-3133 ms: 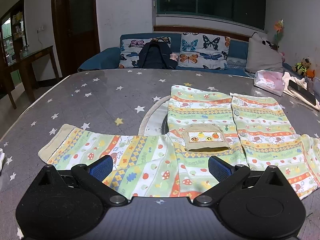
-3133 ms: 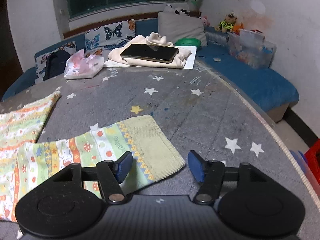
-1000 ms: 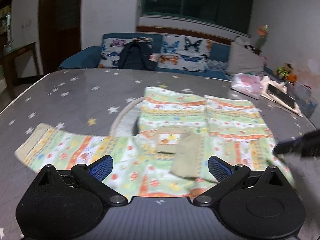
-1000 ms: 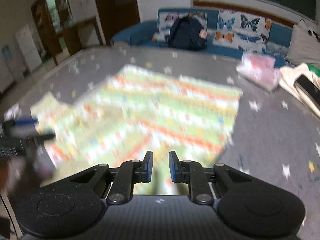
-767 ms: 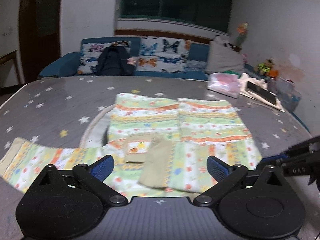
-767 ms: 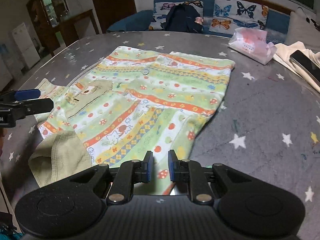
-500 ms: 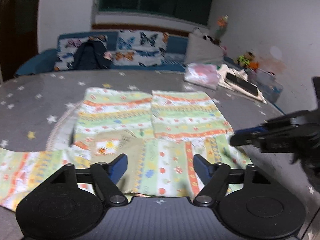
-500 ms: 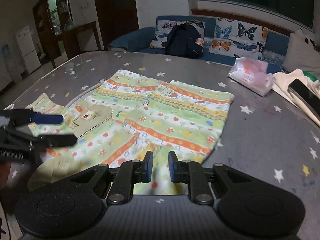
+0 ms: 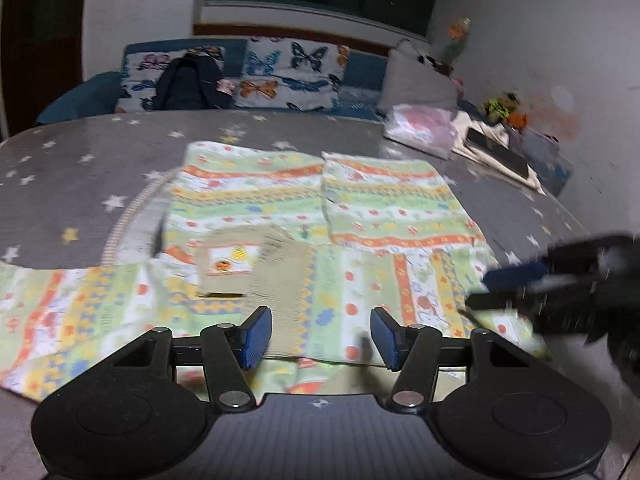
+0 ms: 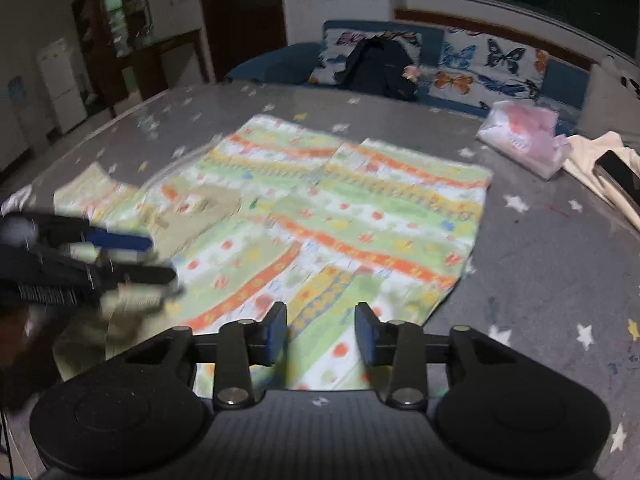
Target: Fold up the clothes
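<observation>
The shirt (image 9: pixel 320 216) lies flat on the grey starred surface (image 9: pixel 80 168), front up, with its right sleeve (image 9: pixel 360 292) folded across the near part of the body, probably so the garment becomes narrower. The left claw (image 9: pixel 320 338) hangs over this folded sleeve, half spread and pinching nothing; its jaws have just been closing. The right claw (image 10: pixel 320 338) is over the near right edge and has just been opening, so the sleeve it carried across earlier is released.
</observation>
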Motion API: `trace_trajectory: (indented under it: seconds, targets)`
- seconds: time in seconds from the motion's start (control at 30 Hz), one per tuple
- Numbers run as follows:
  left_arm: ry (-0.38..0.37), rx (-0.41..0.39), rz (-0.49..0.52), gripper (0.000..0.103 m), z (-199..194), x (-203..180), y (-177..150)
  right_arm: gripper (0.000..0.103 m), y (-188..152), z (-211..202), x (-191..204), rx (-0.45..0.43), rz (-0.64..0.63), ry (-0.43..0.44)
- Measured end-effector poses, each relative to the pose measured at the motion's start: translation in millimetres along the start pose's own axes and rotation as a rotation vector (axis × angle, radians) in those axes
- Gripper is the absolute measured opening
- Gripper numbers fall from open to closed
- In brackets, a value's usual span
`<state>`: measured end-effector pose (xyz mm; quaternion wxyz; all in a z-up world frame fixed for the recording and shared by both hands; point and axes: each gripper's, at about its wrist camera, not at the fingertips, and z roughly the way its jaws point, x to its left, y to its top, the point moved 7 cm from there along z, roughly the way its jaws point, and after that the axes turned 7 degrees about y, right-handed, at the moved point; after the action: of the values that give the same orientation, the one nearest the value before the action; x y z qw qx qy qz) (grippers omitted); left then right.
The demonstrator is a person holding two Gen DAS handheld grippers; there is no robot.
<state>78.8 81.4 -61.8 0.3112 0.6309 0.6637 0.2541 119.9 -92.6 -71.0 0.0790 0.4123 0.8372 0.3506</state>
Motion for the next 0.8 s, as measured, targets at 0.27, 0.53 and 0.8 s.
trace_trajectory:
  seconds: [0.27, 0.53, 0.8]
  targets:
    - [0.156, -0.091, -0.110, 0.065, -39, 65, 8, 0.045, -4, -4, 13, -0.004, -0.070, -0.030]
    - [0.384, -0.084, -0.279, 0.065, -53, 165, -16, 0.048, -8, 0, 21, -0.012, -0.068, -0.021]
    - [0.507, -0.068, -0.397, 0.065, -54, 232, -26, 0.056, -11, 7, 25, -0.008, -0.065, -0.021]
